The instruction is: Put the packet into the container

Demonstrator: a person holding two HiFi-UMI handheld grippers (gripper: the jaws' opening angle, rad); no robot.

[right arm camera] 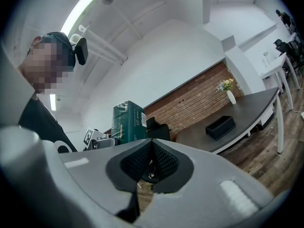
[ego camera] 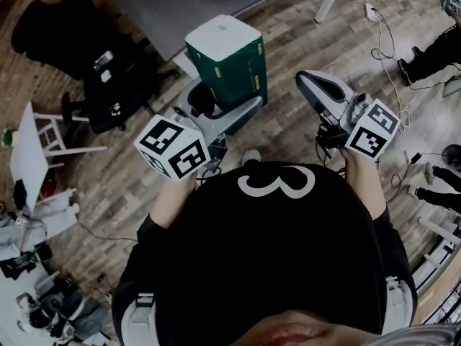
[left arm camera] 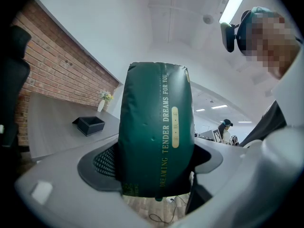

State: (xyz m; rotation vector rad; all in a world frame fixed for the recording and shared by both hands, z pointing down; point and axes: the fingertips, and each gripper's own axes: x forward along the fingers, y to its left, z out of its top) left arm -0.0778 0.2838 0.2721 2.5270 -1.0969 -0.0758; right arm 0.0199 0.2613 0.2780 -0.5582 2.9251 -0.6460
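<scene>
A dark green packet [ego camera: 227, 60] with gold lettering stands upright between the jaws of my left gripper [ego camera: 220, 117], which is shut on its lower part. In the left gripper view the packet [left arm camera: 156, 132] fills the middle and hides the gap between the pads [left arm camera: 102, 163]. My right gripper [ego camera: 317, 85] points up and away at the right, shut with nothing in it; its pads [right arm camera: 164, 158] meet. From the right gripper view the packet [right arm camera: 128, 122] shows to the left. A small black open container [left arm camera: 89, 125] sits on a grey table [left arm camera: 52, 132], also the container [right arm camera: 220, 127] there.
A black office chair [ego camera: 79, 42] stands at the left on the wood floor. A white table [ego camera: 25, 157] is at the far left. Cables [ego camera: 389, 56] trail over the floor at the right. A vase with flowers [right arm camera: 229, 91] stands on the grey table by the brick wall.
</scene>
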